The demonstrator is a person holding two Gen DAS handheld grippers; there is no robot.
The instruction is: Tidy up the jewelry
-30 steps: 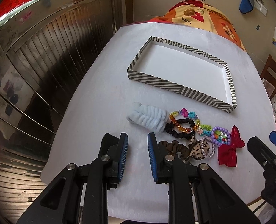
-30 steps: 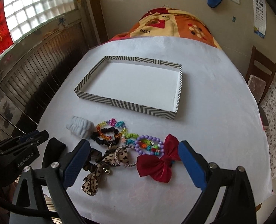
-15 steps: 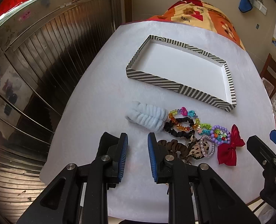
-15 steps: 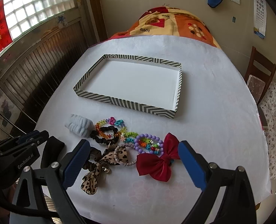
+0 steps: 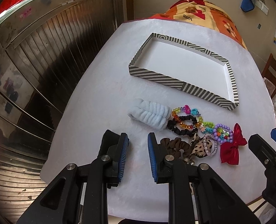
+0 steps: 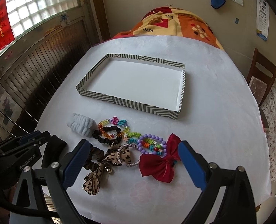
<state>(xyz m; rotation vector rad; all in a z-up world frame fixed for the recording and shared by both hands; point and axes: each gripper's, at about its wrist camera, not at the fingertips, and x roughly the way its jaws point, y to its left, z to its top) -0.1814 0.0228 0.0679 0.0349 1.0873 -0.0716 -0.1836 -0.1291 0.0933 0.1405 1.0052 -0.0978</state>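
A striped shallow tray (image 5: 182,88) (image 6: 126,102) lies empty on the white table. In front of it sits a cluster: a white fluffy scrunchie (image 5: 149,116) (image 6: 81,125), a black scrunchie (image 5: 182,128), a rainbow bead bracelet (image 6: 110,125), a purple bead bracelet (image 5: 222,132) (image 6: 151,143), a red bow (image 5: 231,149) (image 6: 160,166), a leopard bow (image 6: 95,179) and a brown scrunchie (image 5: 177,145). My left gripper (image 5: 138,149) hovers open just left of the cluster with nothing between its pads. My right gripper (image 6: 133,145) stands wide open over the bows.
A black fabric piece (image 5: 108,141) lies under the left gripper's left finger, near the table's left edge. A patterned blanket (image 6: 175,24) lies beyond the table's far end. A wooden chair (image 6: 263,82) stands to the right and a wood-panelled wall (image 5: 44,56) runs along the left.
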